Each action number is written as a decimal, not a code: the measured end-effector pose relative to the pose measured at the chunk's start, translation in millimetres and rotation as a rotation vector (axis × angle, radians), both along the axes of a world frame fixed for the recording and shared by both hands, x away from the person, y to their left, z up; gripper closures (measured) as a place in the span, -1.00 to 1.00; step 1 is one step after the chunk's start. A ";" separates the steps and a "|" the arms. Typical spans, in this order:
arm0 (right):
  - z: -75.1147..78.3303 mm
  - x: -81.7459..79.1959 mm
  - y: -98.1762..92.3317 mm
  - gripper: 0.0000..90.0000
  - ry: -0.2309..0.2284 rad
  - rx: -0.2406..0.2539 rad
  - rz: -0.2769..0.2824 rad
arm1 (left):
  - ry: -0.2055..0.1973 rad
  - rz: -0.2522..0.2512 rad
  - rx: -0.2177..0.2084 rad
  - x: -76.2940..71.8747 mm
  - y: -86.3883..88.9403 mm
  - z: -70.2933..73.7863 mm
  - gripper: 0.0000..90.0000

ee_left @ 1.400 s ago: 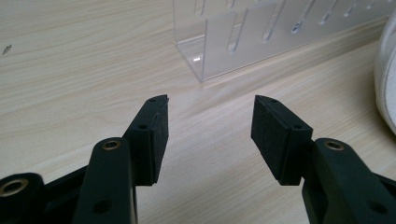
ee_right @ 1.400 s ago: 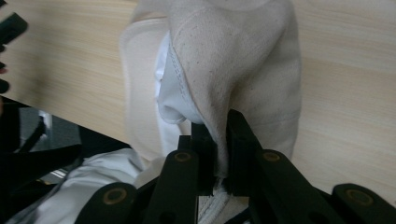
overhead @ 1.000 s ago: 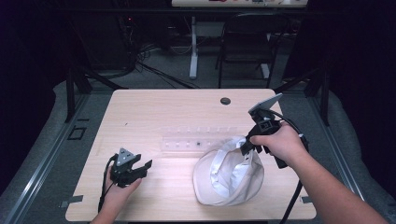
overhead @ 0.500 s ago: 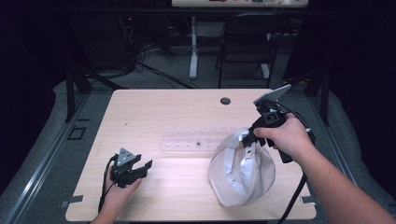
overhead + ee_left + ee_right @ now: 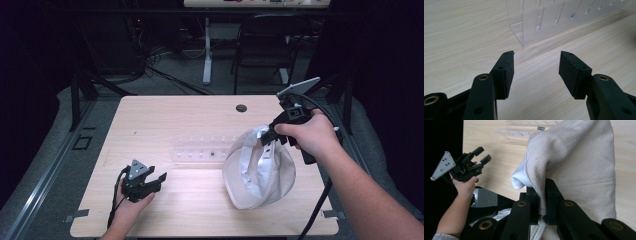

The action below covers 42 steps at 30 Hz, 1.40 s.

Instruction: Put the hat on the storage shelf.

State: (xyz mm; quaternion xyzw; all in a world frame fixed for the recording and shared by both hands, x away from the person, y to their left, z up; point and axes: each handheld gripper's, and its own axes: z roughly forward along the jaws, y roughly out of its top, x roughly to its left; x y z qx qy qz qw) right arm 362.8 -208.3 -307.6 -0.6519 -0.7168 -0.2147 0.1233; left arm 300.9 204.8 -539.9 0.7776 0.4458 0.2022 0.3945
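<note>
Half of white cap [image 5: 260,170] hangs, R gripper [image 5: 267,137] pinching edge.

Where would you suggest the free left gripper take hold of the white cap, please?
On the lower rim of the white cap, coming from its left. The right gripper pinches the top edge, so the cap hangs open towards the left gripper.

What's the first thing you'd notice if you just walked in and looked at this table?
The big cream cloth hat on the right side of the table, pinched at its edge by the right claw and hanging from it. Next, the left claw resting near the table's front left with its jaws open and nothing between them. Between them stands a clear plastic rack in the middle of the wooden table.
</note>
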 end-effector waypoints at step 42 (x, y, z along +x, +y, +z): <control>34.0 47.4 13.3 0.87 -0.062 0.132 -0.106 | -0.100 -0.190 -0.056 -4.2 -65.7 37.7 -0.05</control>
